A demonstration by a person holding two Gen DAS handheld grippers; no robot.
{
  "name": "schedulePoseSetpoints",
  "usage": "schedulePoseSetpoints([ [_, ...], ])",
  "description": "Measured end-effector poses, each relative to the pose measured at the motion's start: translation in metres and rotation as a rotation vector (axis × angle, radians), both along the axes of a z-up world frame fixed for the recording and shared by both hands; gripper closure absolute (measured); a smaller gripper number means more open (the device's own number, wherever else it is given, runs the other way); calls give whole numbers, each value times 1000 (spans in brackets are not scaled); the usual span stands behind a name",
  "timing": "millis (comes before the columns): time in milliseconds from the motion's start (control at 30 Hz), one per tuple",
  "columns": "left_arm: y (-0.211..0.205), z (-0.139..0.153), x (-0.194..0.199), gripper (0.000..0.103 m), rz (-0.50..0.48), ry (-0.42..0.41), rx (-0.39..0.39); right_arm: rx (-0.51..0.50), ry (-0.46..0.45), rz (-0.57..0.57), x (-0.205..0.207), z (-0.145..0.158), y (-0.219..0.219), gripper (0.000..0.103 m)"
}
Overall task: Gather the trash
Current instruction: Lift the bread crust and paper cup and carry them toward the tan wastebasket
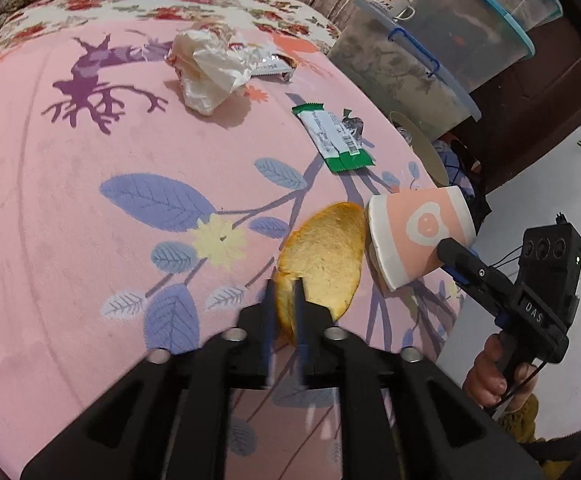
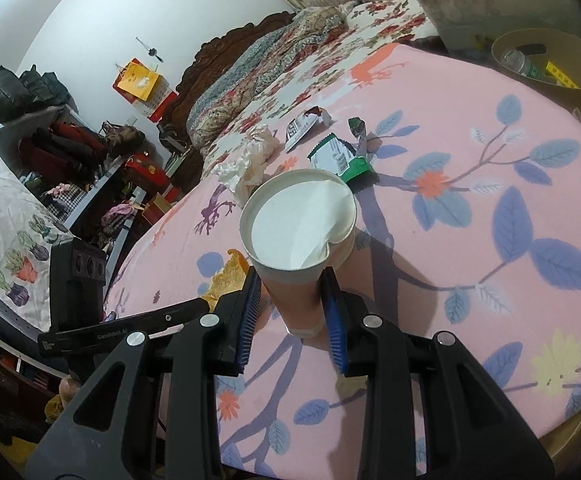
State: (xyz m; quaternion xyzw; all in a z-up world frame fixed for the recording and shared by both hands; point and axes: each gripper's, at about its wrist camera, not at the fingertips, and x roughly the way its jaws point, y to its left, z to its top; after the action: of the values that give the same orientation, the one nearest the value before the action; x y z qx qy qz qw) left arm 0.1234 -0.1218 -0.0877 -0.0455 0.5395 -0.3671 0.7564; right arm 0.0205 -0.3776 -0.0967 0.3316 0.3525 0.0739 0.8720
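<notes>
**Soft bread, thin cup: light grips only**

Left tongs [image 1: 284, 300] clench the bread [image 1: 322, 256] at its edge above the bed [image 1: 70, 200]; it looks soft and crumbly. Right tongs [image 2: 290, 300] grasp the cup [image 2: 298, 236] mid-wall: light, easily crushed, so hold it gently.

A: What carries everything here?

B: A bed [image 1: 90, 184] under a pink sheet printed with blue leaves, flowers and purple branches. Toward its far end lies a floral quilt [image 2: 250, 60].

A: And what lies on the sheet?

B: A crumpled white tissue [image 1: 206, 68], with a silver-edged wrapper [image 1: 272, 68] just beside it. Nearer the edge, a green and white wrapper [image 1: 336, 140] lies flat, a small scrap of foil [image 1: 352, 124] touching its far side.

A: Is the bread resting on the sheet?

B: I cannot tell.
</notes>
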Motion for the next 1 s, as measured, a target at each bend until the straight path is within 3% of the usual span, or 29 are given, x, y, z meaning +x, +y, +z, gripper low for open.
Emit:
schedulePoseSetpoints([
  [67,-1,0,0,65,13,2,-2,-3,-3,-6,-3,-1,-1,69],
  [333,-16,-2,-2,65,-6,9,3,17,-10,-22,-9,-4,-7,67],
  [400,-21,-2,-5,71,-13,-12,12,15,-13,-23,-11,-4,-7,69],
  [467,-29,-3,-9,97,-44,-41,45,3,-18,-16,-12,-4,-6,70],
  [733,-56,11,-5,99,-86,-62,18,-34,-65,-62,-22,4,-20,73],
  [1000,-116,29,7,99,-159,-59,-17,-21,-76,-173,-33,4,-68,73],
])
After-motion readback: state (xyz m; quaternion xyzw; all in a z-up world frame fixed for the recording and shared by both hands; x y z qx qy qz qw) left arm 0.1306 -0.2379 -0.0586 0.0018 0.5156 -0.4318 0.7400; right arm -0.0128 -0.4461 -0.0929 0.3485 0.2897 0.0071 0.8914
